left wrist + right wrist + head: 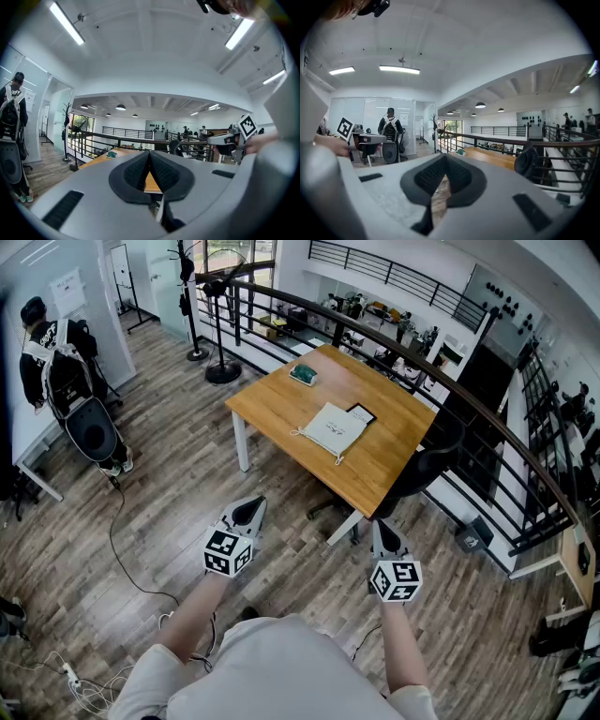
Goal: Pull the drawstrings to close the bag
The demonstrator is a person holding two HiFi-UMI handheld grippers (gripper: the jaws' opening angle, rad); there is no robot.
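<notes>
Left gripper (251, 510) and right gripper (381, 527) hung closed, empty; unopened, they could shove the drawstring bag (334, 427) far ahead.

You will find no text, brand, number or sign here that can be read. The pale drawstring bag (333, 429) on the wooden table (281, 399) carries a small dark print, too small to make out. The dark card (361, 413) touching its far edge shows nothing legible. The cubes on your left gripper (250, 510) and right gripper (381, 532) bear black-and-white square marker patterns, not letters. A white sheet (67, 289) on the wall behind the standing person (56, 362) is too faint to read.
</notes>
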